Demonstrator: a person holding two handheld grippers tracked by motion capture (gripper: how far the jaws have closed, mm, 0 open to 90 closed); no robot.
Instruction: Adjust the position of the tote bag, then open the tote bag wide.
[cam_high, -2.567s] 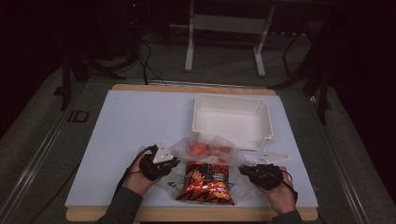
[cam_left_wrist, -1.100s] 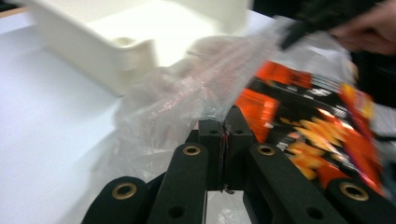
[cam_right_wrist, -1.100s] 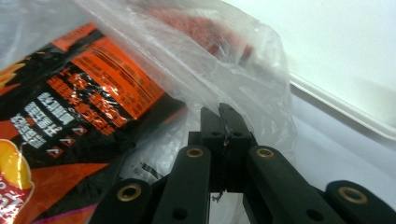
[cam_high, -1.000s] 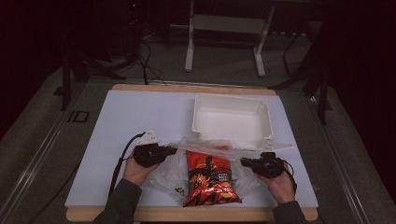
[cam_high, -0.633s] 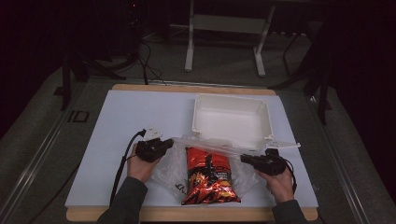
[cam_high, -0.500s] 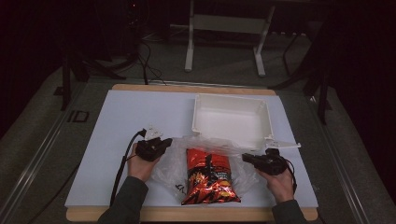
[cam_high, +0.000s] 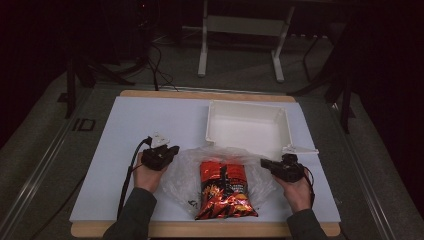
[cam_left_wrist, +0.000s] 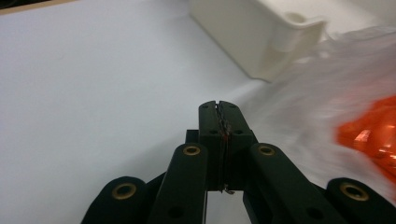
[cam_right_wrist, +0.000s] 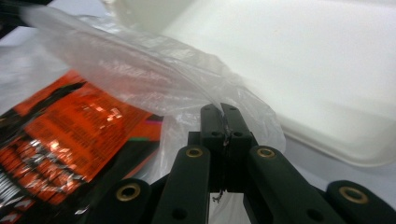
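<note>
Left gripper (cam_high: 172, 150), high view: jaws together on the left edge of the clear plastic bag (cam_high: 187, 172). Right gripper (cam_high: 264, 163), high view: jaws together on the bag's right edge. Compared with the earliest high view, both hands sit farther apart and nearer the white tray (cam_high: 248, 126), the bag is stretched wider between them, and the red chip packet (cam_high: 223, 189) lies straighter, lengthwise toward the person; over the last half second little differs. Packet sits inside the bag, at the near middle of the worktop (cam_high: 150, 120), its lower end close to the front edge. Tray stands just behind the bag, right of centre. Worktop: white sheet on a wooden board. Room: dark, grey floor, cables and a pale metal stand (cam_high: 240, 35) behind the worktop.

Left gripper (cam_left_wrist: 218, 108), left gripper view: black jaws pressed shut, a thin strip of film caught between them. Bag (cam_left_wrist: 303, 116) spreads to the right, blurred; packet (cam_left_wrist: 373, 135) shows orange through it. Tray corner (cam_left_wrist: 261, 37) lies beyond.

Right gripper (cam_right_wrist: 220, 111), right gripper view: jaws closed on a gathered fold of the bag (cam_right_wrist: 154, 70). Packet (cam_right_wrist: 70, 140) lies left, under the film. Tray (cam_right_wrist: 327, 70) spans the right.
</note>
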